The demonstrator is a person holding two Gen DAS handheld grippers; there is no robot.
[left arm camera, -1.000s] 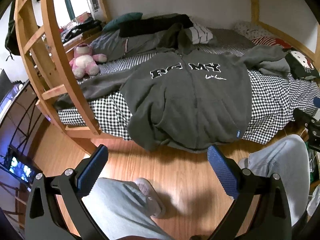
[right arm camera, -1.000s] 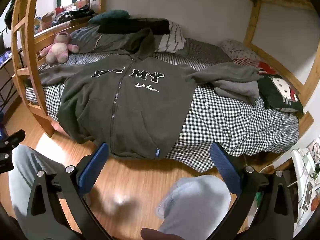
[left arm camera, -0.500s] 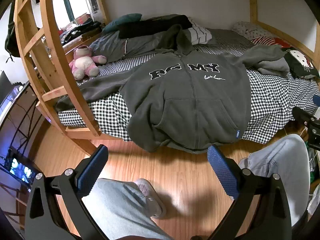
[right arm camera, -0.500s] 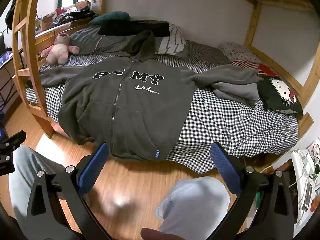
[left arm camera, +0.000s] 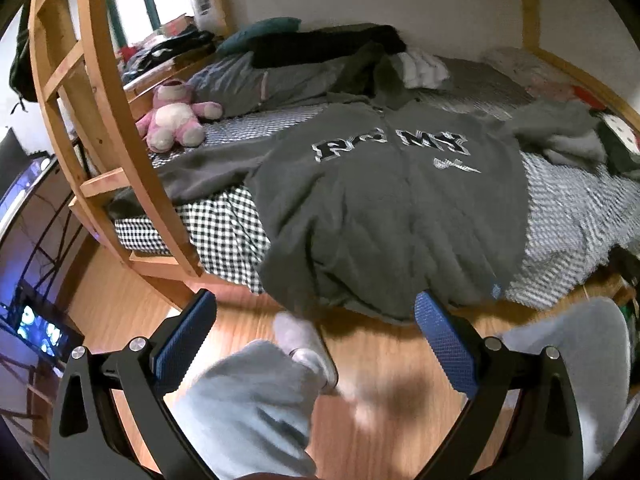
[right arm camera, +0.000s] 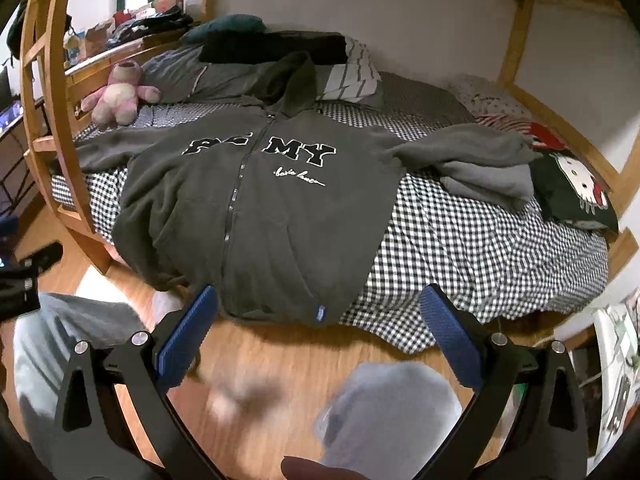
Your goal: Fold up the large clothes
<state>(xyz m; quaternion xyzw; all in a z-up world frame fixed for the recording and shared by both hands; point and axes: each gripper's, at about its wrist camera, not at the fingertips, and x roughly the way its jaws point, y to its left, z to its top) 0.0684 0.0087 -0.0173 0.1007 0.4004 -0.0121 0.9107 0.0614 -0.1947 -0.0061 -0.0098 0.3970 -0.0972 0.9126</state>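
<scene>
A dark grey zip-up hooded sweatshirt with block letters across the chest point(right arm camera: 256, 200) lay front-side up on a bed covered in a black-and-white checked sheet point(right arm camera: 480, 248). Its long axis ran from the hood, pointing toward the far white wall, to the hem, which drooped over the near bed edge above the wooden floor point(right arm camera: 288, 360). The 2 sleeves stretched out sideways; the one on the right was bunched into a heap.

The left gripper point(left arm camera: 316, 336) and the right gripper point(right arm camera: 318, 328) both hung in front of the bed with jaws spread wide and nothing between the blue pads, well apart from the garment.

Only the left wrist view, which was blurred, showed a glowing screen point(left arm camera: 38, 330) low on the left and a grey slipper point(left arm camera: 304, 344) on the person's foot. Only the right wrist view gave the zip line and white script clearly, plus a black cushion printed with a white cartoon cat point(right arm camera: 576, 188). A pink plush bear point(right arm camera: 118, 94) sat by the wooden ladder point(right arm camera: 52, 92).
</scene>
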